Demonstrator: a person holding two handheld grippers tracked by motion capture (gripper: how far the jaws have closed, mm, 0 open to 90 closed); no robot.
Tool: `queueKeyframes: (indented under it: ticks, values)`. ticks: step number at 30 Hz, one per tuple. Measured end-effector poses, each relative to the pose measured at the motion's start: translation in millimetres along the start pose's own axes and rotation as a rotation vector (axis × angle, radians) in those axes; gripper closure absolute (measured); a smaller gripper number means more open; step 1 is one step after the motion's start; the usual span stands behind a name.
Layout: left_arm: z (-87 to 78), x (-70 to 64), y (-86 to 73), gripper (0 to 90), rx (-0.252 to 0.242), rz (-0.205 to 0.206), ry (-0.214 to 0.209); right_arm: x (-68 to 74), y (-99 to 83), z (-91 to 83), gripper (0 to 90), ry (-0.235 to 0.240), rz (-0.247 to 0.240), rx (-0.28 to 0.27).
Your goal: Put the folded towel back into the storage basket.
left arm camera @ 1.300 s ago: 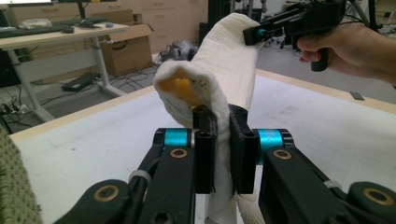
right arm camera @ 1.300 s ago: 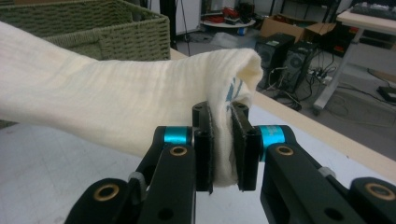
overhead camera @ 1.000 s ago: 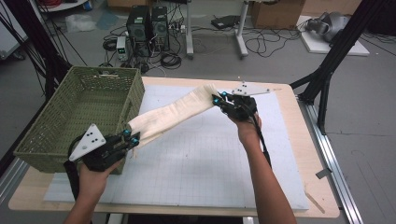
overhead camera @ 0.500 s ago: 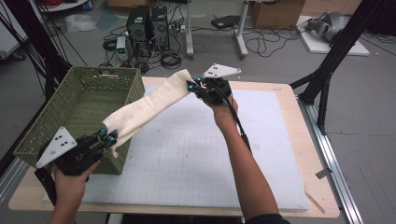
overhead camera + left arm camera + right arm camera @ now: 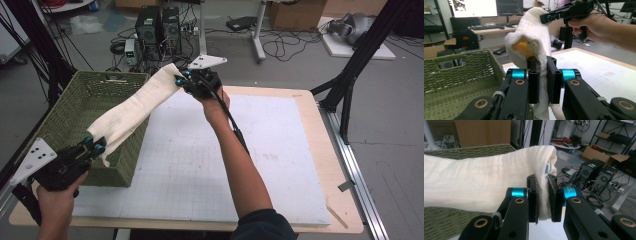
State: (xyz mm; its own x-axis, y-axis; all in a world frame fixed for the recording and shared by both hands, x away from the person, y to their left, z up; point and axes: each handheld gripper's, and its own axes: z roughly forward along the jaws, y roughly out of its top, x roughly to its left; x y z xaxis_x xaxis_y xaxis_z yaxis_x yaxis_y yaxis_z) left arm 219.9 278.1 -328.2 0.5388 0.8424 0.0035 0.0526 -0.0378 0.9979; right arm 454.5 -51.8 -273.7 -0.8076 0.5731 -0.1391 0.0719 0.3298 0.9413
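A folded cream towel (image 5: 134, 107) hangs stretched in the air between my two grippers, above the right rim of a green woven basket (image 5: 65, 119). My left gripper (image 5: 95, 146) is shut on the towel's near end, over the basket's front right corner. My right gripper (image 5: 181, 81) is shut on the far end, raised above the table's back edge. In the left gripper view the towel (image 5: 534, 32) rises from the jaws (image 5: 541, 75) toward the other gripper (image 5: 549, 17). The right gripper view has the towel (image 5: 479, 185) pinched in the jaws (image 5: 542, 200), with the basket (image 5: 461, 151) behind it.
A white gridded mat (image 5: 210, 155) covers the wooden table (image 5: 320, 125). Computer towers (image 5: 157, 25), cables and a cardboard box (image 5: 295, 12) sit on the floor beyond the table. A black frame leg (image 5: 350, 80) stands at the right.
Both grippers have carried the towel to the left and away from me. It has gone from over the mat to over the basket's right side.
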Motion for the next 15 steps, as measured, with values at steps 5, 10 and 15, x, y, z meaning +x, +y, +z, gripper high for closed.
queueKeyframes:
  ticks: [5,10,15]
  values:
    - [-5.8,5.1,-0.4,82.0,0.003,0.002,0.029,4.2,8.4,14.8,80.6,0.006,-0.002,0.0]
    - [-12.8,13.5,-2.6,82.0,0.017,-0.004,0.062,12.9,15.3,35.4,80.6,0.007,-0.001,-0.012]
    - [-14.7,17.8,-6.8,81.9,0.034,-0.01,0.084,17.7,19.7,50.6,80.5,0.003,0.004,-0.004]
